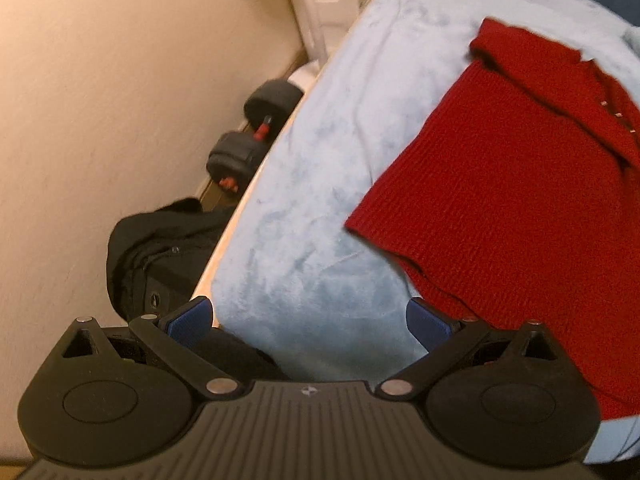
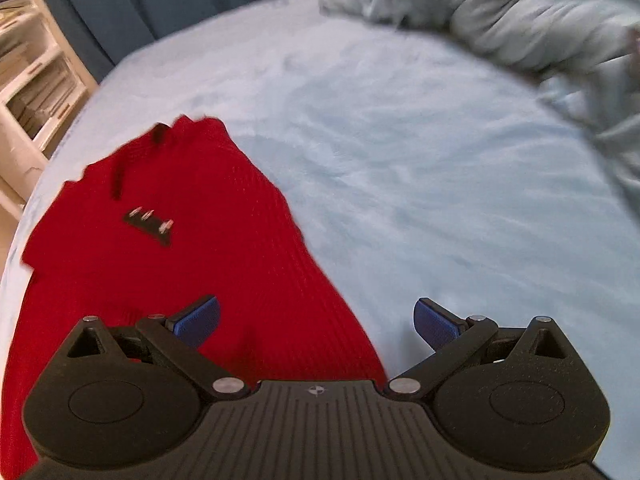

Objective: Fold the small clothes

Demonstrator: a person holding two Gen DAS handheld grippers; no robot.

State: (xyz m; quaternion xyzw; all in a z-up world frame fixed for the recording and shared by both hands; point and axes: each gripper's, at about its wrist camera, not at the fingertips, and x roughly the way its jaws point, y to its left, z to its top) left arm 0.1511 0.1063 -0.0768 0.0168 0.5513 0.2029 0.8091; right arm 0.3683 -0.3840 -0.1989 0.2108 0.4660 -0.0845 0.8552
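A red knit top (image 1: 512, 208) is lying spread out on a soft light blue blanket (image 1: 320, 184) that is covering the bed. The left gripper (image 1: 310, 320) is hanging over the blanket just beside the top's edge, with its jaws wide apart and holding nothing. The right gripper (image 2: 316, 322) is hanging over the top's other side, also wide open and holding nothing. A black bag (image 1: 160, 256) and dumbbells (image 1: 252, 136) are sitting on the floor by the wall. A bunched pale cover (image 2: 500, 12) is lying farther up the bed.
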